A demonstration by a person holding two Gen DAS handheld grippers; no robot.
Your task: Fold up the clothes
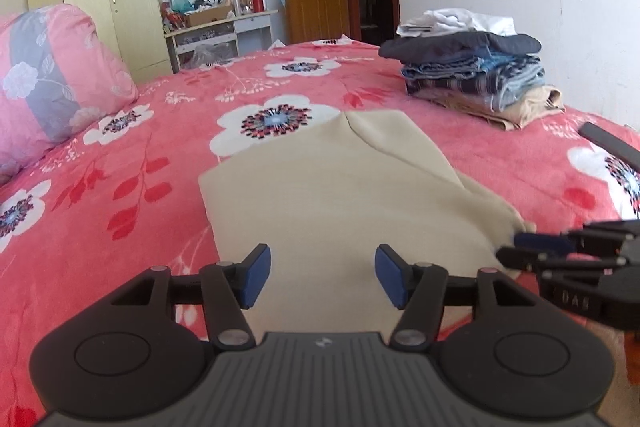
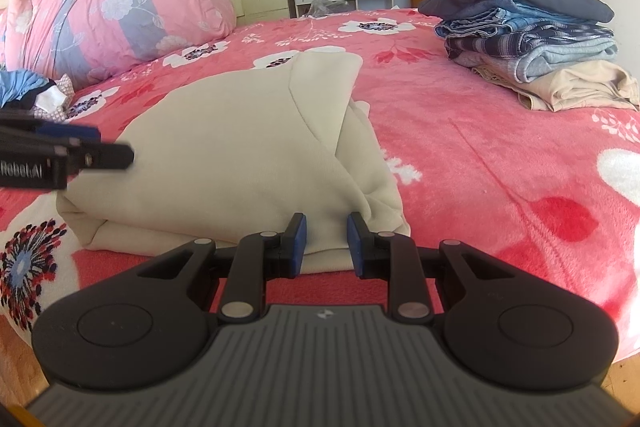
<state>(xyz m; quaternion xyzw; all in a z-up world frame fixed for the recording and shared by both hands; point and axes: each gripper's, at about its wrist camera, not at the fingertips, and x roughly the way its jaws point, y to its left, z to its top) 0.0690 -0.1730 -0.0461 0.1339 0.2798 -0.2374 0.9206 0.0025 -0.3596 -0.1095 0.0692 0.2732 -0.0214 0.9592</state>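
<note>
Left wrist view: the left gripper (image 1: 322, 275) hovers wide open and empty over the near end of the folded beige garment (image 1: 320, 187), which lies on the bed (image 1: 120, 155) near its front edge, long axis running away toward the far end. Open pink blanket lies to its left. The stack of folded clothes (image 1: 476, 71) sits well apart at the far right.

Right wrist view: the right gripper (image 2: 326, 245) is partly open, its fingers straddling the garment's near right corner without clamping it. The bed's front edge lies just below.
</note>
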